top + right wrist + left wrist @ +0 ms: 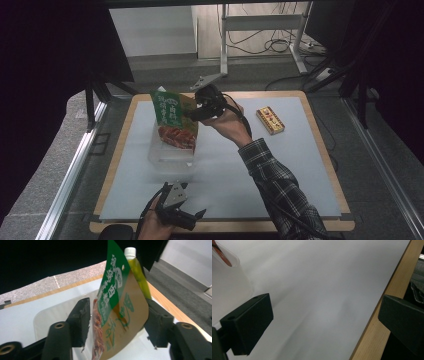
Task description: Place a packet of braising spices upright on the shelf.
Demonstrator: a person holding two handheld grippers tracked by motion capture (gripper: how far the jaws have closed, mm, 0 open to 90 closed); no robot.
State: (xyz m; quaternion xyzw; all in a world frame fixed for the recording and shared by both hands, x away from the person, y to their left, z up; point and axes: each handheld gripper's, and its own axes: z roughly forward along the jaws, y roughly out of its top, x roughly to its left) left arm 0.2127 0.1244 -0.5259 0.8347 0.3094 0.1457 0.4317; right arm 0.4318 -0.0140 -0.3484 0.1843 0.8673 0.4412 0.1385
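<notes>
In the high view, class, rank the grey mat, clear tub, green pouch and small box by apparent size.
1. Grey mat
2. Clear tub
3. Green pouch, close to the tub, and raised nearer the camera, so unsure
4. Small box

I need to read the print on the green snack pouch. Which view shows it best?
The right gripper view: the pouch stands close between the right tongs, its lettering large. The high view shows the whole pouch small, standing in the clear container. The left gripper view catches a red sliver.

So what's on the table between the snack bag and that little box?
Nothing: in the high view the grey mat lies bare between the snack bag and the little box.
</notes>
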